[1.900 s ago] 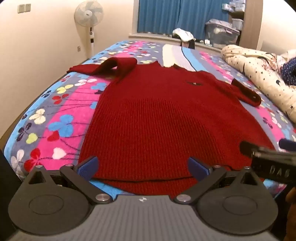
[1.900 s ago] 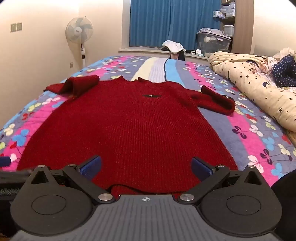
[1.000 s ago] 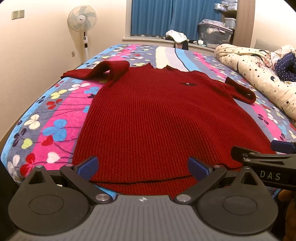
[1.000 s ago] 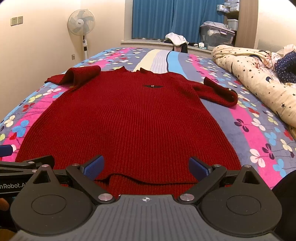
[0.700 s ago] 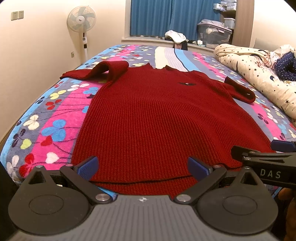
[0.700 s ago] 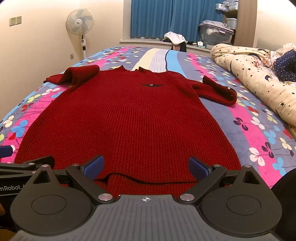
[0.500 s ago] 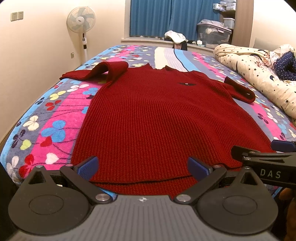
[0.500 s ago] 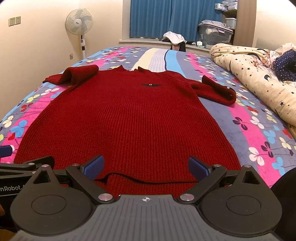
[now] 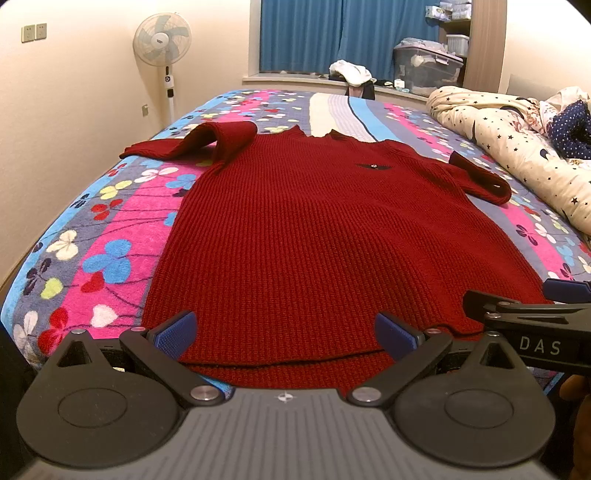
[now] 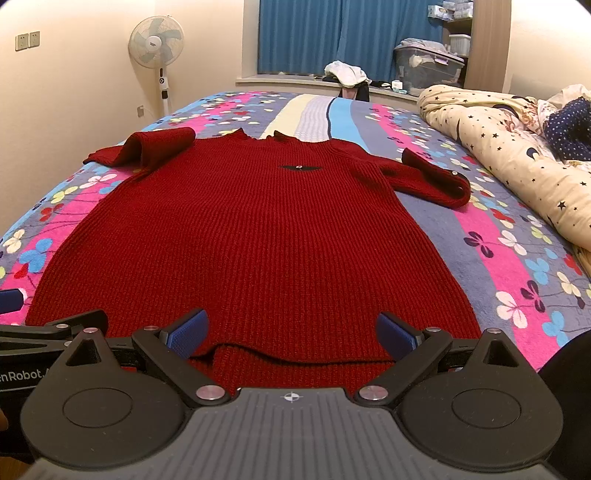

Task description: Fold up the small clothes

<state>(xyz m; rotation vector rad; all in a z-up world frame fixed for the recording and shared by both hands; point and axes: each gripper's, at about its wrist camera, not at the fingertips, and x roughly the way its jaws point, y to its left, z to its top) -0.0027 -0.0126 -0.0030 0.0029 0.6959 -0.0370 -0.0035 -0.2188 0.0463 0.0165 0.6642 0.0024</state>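
On the bed [image 9: 110, 236], one red knitted sweater [image 9: 314, 236] lay spread flat, front side up, its hem toward the cameras and its collar toward the far window. It had two sleeves: the one on the left side of the view was folded back on itself near the shoulder [image 9: 207, 142], and the other lay angled out on the right, with a dark cuff [image 10: 439, 181]. One small dark badge [image 10: 299, 168] sat on the chest.

Two grippers were in view. The left gripper [image 9: 286, 330] hovered at the hem with its two blue-padded fingers [image 9: 177, 330] spread wide apart, holding nothing. The right gripper [image 10: 291, 332] was just beside it at the same hem, its two fingers [image 10: 393, 336] likewise spread wide and empty. Each showed at the edge of the other's view.

A fleece cover printed with pink, blue and grey stripes and many small clover-like flowers dressed the bed. One cream quilt [image 10: 498, 147] with dark stars lay bunched along the right side, with a navy dotted cloth [image 10: 570, 129] on it.

One white standing fan [image 9: 162, 40] stood against the cream wall on the left, near a pair of wall switches [image 9: 33, 32]. Blue curtains [image 10: 340, 33] hung across the window at the back. On the sill beneath them sat one heap of pale clothes [image 10: 345, 75] and one clear storage box [image 10: 424, 64], beside a wooden shelf upright [image 10: 485, 40].
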